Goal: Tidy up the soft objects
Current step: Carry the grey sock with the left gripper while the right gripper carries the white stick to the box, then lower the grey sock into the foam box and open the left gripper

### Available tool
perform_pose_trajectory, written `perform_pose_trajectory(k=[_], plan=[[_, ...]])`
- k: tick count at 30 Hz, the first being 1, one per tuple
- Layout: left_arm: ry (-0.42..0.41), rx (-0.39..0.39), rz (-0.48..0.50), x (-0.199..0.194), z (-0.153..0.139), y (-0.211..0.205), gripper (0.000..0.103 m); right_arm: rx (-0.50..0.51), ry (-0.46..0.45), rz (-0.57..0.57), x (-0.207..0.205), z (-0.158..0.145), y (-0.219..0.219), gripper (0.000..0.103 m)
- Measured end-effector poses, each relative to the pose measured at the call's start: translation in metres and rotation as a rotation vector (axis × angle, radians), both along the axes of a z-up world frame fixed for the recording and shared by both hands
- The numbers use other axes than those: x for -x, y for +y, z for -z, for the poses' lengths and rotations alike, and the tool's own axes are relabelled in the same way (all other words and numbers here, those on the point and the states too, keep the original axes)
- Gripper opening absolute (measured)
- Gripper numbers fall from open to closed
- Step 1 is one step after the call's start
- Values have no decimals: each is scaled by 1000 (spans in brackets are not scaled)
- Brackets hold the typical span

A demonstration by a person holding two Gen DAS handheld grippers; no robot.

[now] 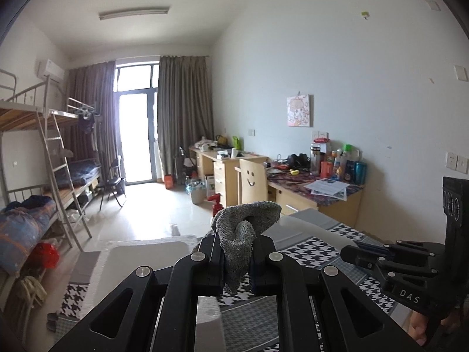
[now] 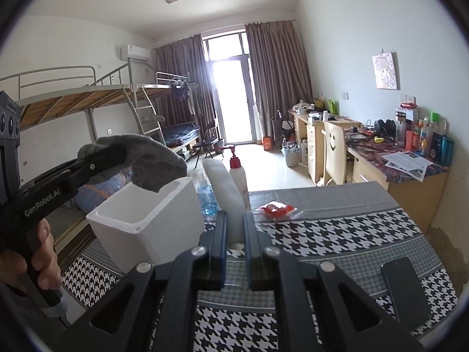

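One grey cloth [image 2: 146, 158] is up in the air at the left, pinched in the left gripper [image 2: 117, 149]; its fingers [image 1: 212, 259] are clamped tight on the fabric, which bunches above them and hangs down between them in the left wrist view. A hand [image 2: 41, 249] grips the handle below. The cloth's lower corner hangs over the open top of one white foam box [image 2: 146, 220], at or just above its far rim; whether it touches the rim cannot be told.

Just right of the box stand one clear bottle with blue liquid [image 2: 208, 199], one white foam roll [image 2: 225, 193] and one white pump bottle with a red top [image 2: 237, 170], close together at the far edge of the tabletop [image 2: 337, 234], which wears a black-and-white houndstooth cover.

In the middle, the right gripper [image 2: 235, 234] hovers low over the tabletop. Its fingers [image 2: 219, 234] stand narrow, with only a slim gap, and nothing is pinched in it; the foam roll shows through the gap, farther off.

Further right lies one red packet in clear wrap [image 2: 275, 208], flat on the grey stripe of the cover. Nearest on the right lies one dark phone [image 2: 406, 290], face up, well apart from the packet.
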State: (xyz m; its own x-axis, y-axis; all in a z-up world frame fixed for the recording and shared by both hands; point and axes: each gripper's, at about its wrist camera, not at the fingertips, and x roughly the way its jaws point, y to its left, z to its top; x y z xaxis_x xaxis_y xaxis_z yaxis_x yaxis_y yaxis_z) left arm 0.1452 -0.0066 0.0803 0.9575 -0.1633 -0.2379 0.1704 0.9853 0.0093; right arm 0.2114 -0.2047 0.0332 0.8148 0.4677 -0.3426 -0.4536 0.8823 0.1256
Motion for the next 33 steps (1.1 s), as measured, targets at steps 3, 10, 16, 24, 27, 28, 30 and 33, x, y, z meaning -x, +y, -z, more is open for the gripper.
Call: perform_pose_trajectory(k=[3, 10, 16, 24, 27, 28, 30, 33], plan=[[-6, -7, -28, 0, 0, 3, 12, 2, 1, -18, -2, 0, 6, 13], [4, -9, -76, -2, 2, 15, 12, 4, 4, -68, -3, 0, 20, 13], [12, -14, -120, -4, 5, 21, 12, 7, 4, -102, -6, -2, 31, 13], [36, -17, -188, -10, 12, 34, 12, 17, 7, -132, -13, -3, 44, 13], [51, -21, -213, -14, 16, 37, 12, 22, 15, -137, -17, -2, 49, 13], [55, -21, -213, -15, 16, 38, 12, 24, 15, -140, -18, -3, 50, 13], [60, -17, -212, -18, 18, 41, 12, 29, 15, -142, -20, -3, 51, 13], [70, -21, -214, -22, 20, 44, 12, 32, 21, -141, -22, -2, 54, 13]])
